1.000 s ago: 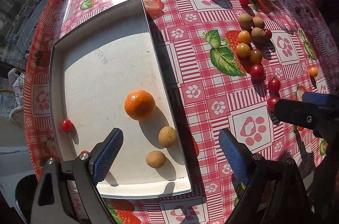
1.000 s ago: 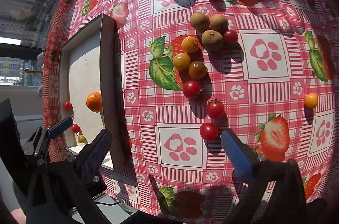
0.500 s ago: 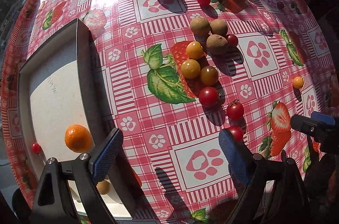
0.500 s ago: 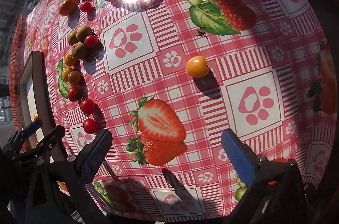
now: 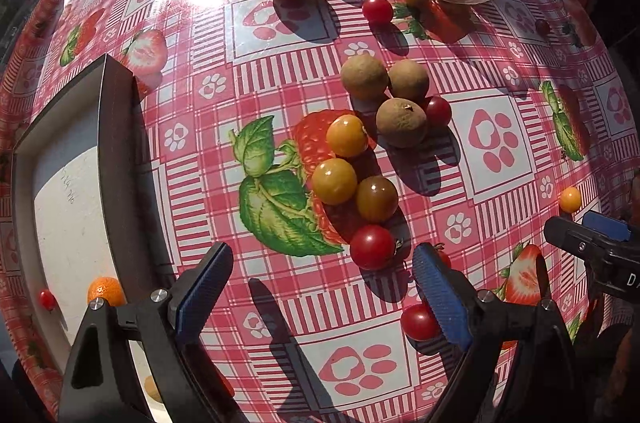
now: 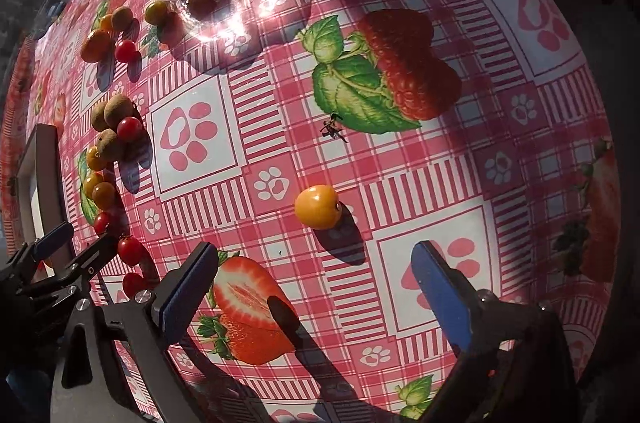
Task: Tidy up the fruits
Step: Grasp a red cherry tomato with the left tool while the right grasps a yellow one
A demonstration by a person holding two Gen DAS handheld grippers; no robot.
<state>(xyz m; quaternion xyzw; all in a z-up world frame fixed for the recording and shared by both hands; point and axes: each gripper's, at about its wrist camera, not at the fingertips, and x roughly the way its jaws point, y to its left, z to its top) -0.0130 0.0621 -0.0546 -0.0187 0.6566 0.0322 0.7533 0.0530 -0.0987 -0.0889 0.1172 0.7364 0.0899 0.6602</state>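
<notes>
Both grippers swung off tray [image 5: 116, 143] toward loose fruit; my right gripper [image 6: 316, 279] now lines up yellow tomato [image 6: 318, 207], jaws wide, empty.

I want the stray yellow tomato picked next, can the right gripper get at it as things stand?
Probably yes: the yellow tomato sits alone on the tablecloth, just ahead of the open right gripper, nothing between.

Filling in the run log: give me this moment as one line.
left gripper: open, over red cherry tomato | right gripper: open, facing lone yellow cherry tomato | tray: holds mandarin
</notes>
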